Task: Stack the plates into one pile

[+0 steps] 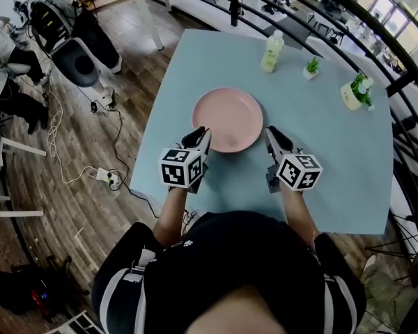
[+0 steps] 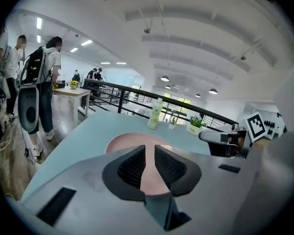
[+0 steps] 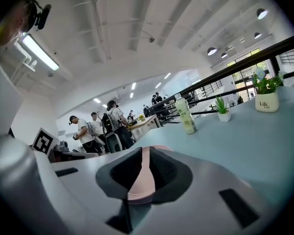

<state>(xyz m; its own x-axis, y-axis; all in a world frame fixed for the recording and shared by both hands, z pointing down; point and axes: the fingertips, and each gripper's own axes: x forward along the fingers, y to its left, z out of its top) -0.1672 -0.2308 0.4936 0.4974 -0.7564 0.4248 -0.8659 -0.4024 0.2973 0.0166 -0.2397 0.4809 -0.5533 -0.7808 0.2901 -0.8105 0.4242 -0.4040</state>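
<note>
A: Where is the pink plate (image 1: pixel 226 119)?
B: It lies flat in the middle of the blue table (image 1: pixel 334 179). I see only one from above, and I can't tell if more plates sit under it
A: Do the grippers hold it?
B: I think not. The left gripper (image 1: pixel 204 132) hangs over the near left rim. Its jaws are almost together, with a thin gap. The right gripper (image 1: pixel 269 132) hangs by the near right rim and looks the same. Pink shows through both gaps, but that looks like the plate down below, not a pinch
A: So what can go wrong?
B: Both hang close to the rim. If one dips or swings forward, a jaw can hit it. Then the plate can tip up, or slide toward the bottle (image 1: pixel 272 51), the small plant (image 1: pixel 311 67) and the bigger plant (image 1: pixel 355 92). If it is a pile, a bump can push the top plate crooked
</note>
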